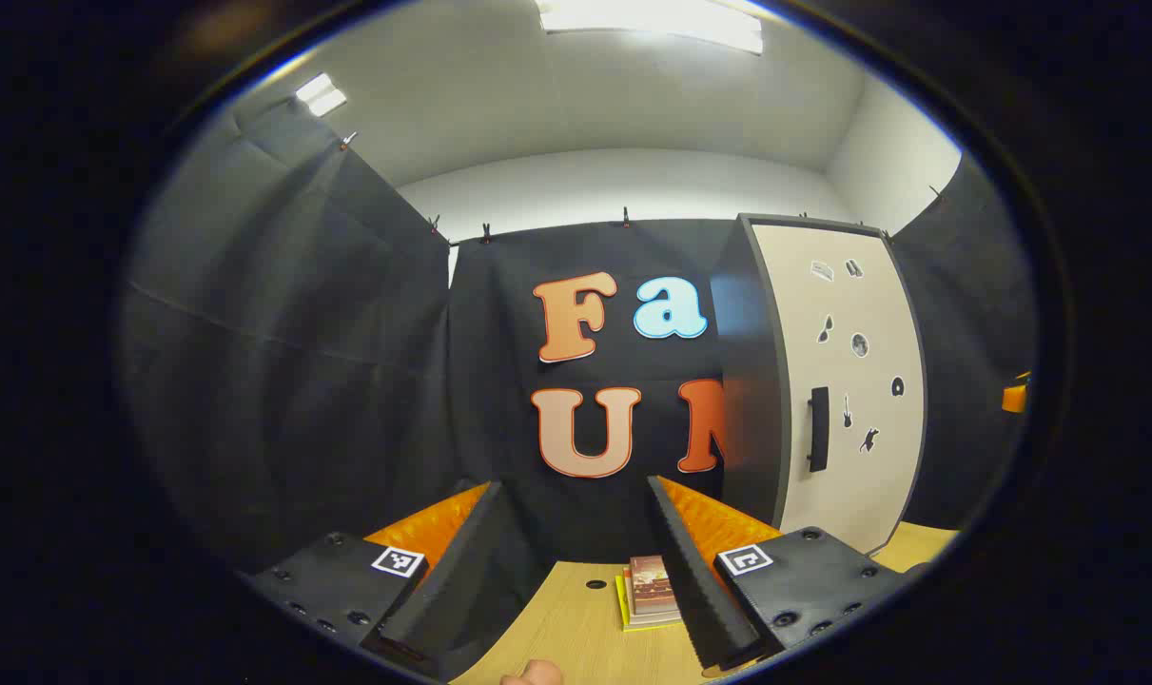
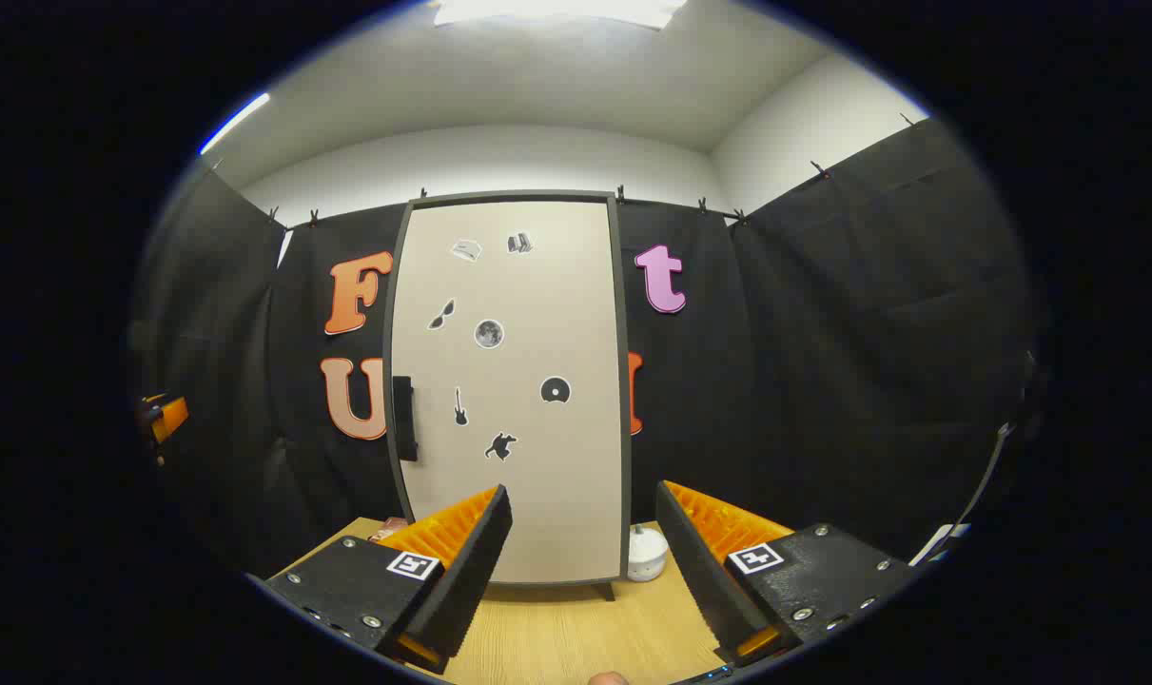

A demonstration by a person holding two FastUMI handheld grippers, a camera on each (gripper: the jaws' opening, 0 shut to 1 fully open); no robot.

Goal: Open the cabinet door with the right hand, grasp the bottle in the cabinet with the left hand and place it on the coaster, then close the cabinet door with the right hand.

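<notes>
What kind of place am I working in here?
Likely a staged recording booth, not a real kitchen: black cloth walls clipped up all round, a lone cabinet with stickers on its shut door, and a wooden table.

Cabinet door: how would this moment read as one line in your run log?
cabinet door: shut | handle: untouched | right tongs: open, facing door | left tongs: open, empty, above table | bottle: unseen
</notes>
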